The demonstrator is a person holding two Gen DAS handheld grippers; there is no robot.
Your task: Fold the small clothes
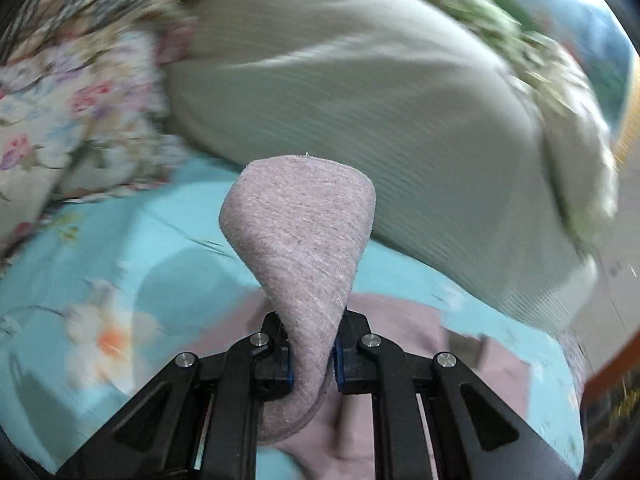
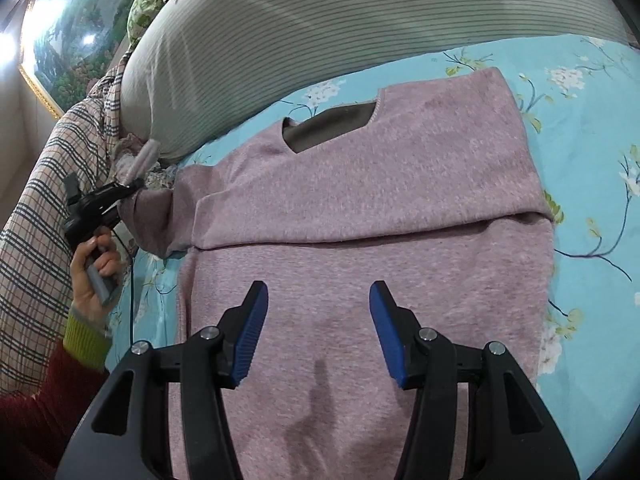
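Pink knit sweater is lying flat on the floral bed sheet, hem already folded up. I am clamping its sleeve cuff in my left tongs to fold it inward; my right tongs are hovering open above the fuzzy body.

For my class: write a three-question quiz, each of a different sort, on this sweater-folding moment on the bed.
1. True or false: the left tongs are shut on the pink sweater's sleeve.
2. The right tongs are: A) gripping the hem, B) open above the sweater, C) out of view.
3. Fill in: the sweater lies on a ____ floral bedsheet.

Key: 1 true; 2 B; 3 light blue.
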